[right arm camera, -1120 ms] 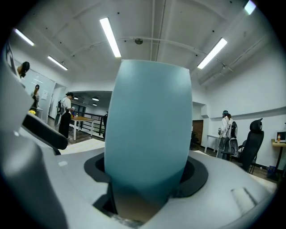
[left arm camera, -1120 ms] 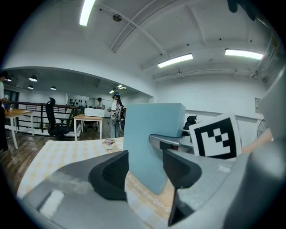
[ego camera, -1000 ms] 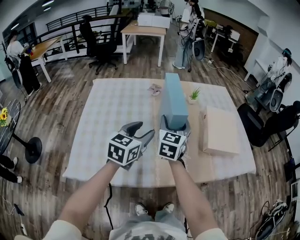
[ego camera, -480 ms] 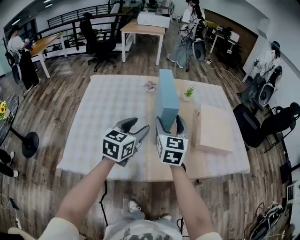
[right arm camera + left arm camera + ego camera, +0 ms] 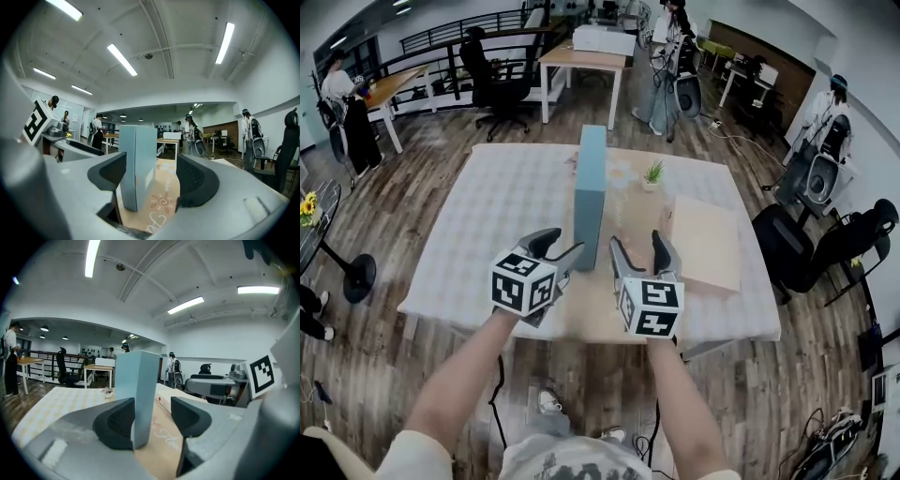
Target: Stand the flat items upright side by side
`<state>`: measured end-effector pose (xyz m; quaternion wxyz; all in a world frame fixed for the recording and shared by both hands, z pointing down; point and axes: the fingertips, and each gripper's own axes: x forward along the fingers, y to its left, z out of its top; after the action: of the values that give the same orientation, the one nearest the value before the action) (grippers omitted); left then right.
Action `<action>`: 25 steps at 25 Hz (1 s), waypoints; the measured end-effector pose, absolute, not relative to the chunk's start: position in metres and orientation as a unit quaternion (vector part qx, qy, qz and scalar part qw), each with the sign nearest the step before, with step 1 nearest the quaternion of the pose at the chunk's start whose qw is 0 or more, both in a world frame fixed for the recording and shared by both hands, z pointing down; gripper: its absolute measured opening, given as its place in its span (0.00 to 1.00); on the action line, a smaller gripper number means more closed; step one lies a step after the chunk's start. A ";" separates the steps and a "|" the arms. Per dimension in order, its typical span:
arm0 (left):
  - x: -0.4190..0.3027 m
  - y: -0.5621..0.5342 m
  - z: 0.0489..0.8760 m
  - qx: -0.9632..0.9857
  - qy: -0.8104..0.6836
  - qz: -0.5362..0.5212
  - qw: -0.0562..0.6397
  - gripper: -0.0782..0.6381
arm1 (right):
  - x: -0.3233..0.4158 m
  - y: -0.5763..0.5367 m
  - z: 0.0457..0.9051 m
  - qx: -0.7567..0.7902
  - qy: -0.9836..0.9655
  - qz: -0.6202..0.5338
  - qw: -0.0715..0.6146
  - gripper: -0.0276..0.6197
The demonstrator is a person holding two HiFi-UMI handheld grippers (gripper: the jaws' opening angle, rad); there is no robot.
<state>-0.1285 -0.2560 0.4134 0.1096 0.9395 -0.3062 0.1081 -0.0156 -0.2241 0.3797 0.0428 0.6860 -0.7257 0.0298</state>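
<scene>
Both jaws gape empty; my left gripper (image 5: 555, 247) and right gripper (image 5: 638, 246) face the upright box (image 5: 591, 187) just ahead, a flat box (image 5: 705, 242) lying right of the right jaws.

In the left gripper view a jaw covers the lower left of the upright blue box (image 5: 136, 376), and the small thing (image 5: 108, 393) at its nine o'clock is too small to tell. The flat tan box (image 5: 164, 397) at three o'clock shows only as a strip.
</scene>
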 end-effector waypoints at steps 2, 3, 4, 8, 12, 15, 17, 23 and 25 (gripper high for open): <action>-0.106 -0.238 0.411 0.941 -0.303 0.109 0.105 0.44 | 0.008 -0.207 0.381 0.682 -0.729 0.039 0.046 0.56; -0.094 -0.230 0.409 0.942 -0.301 0.109 0.103 0.44 | 0.021 -0.199 0.381 0.681 -0.730 0.043 0.047 0.56; -0.082 -0.222 0.409 0.943 -0.299 0.109 0.102 0.44 | 0.033 -0.190 0.381 0.681 -0.729 0.047 0.048 0.56; -0.039 -0.195 0.408 0.946 -0.288 0.111 0.100 0.44 | 0.077 -0.160 0.384 0.682 -0.727 0.062 0.050 0.56; 0.009 -0.180 0.403 0.950 -0.276 0.113 0.096 0.44 | 0.122 -0.139 0.387 0.683 -0.725 0.077 0.056 0.56; 0.045 -0.178 0.398 0.952 -0.268 0.113 0.096 0.44 | 0.160 -0.130 0.388 0.688 -0.719 0.088 0.057 0.56; 0.067 -0.181 0.396 0.953 -0.262 0.116 0.097 0.44 | 0.183 -0.129 0.389 0.692 -0.714 0.094 0.055 0.56; 0.118 -0.208 0.410 0.954 -0.248 0.131 0.108 0.44 | 0.235 -0.144 0.402 0.692 -0.710 0.115 0.063 0.56; 0.133 -0.226 0.418 0.953 -0.246 0.139 0.111 0.44 | 0.251 -0.156 0.409 0.691 -0.709 0.124 0.068 0.56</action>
<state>0.1330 -0.2257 0.4177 0.1111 0.9530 -0.2455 0.1386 0.2515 -0.1565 0.4095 0.0679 0.6908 -0.7091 0.1237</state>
